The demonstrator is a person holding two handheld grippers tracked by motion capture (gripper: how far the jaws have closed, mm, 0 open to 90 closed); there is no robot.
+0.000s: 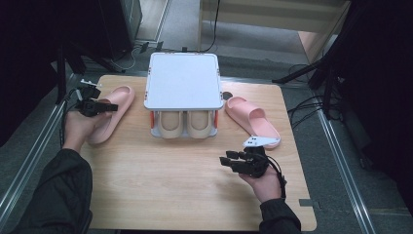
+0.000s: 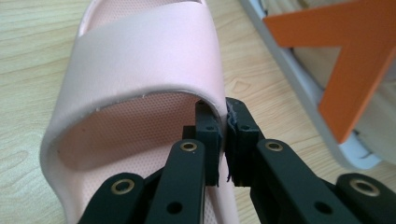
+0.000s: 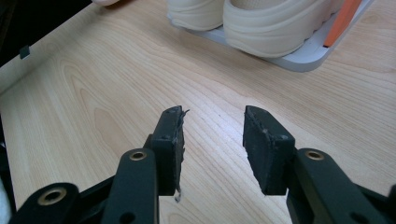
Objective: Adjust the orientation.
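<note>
Left gripper (image 1: 100, 106) at the far left of the table (image 1: 185, 195), clamped on the strap edge of the left pink slipper (image 1: 113, 113); in the left gripper view, pads (image 2: 208, 135) pinched on either side of the strap's thin wall, one inside the slipper (image 2: 144, 70), one outside; no gap visible beyond the strap itself. Slipper flat on the wood, sole down, lying just left of the shoe rack (image 1: 182, 80); rack's grey base edge and orange bracket (image 2: 350, 60) close at the right in the left gripper view.

Right gripper (image 1: 234, 161) at the near right, hovering low over bare wood; jaws parted at a middling width, nothing between them, as seen in the right gripper view (image 3: 212, 140); pads (image 3: 264, 140) worn and frayed at the edges. Beyond those jaws, the rack's lower shelf with a pair of beige shoes (image 3: 275, 23), toes outward.

Rack at the far middle of the table, white top plate above, the beige pair (image 1: 184, 124) side by side beneath. Second pink slipper (image 1: 252, 119) to the right of the rack, angled toward the near right, its near end just beside the right gripper's grey plate (image 1: 257, 142); whether touching, impossible to tell. Dark sleeves (image 1: 58, 195) entering from the near edge on both sides.
</note>
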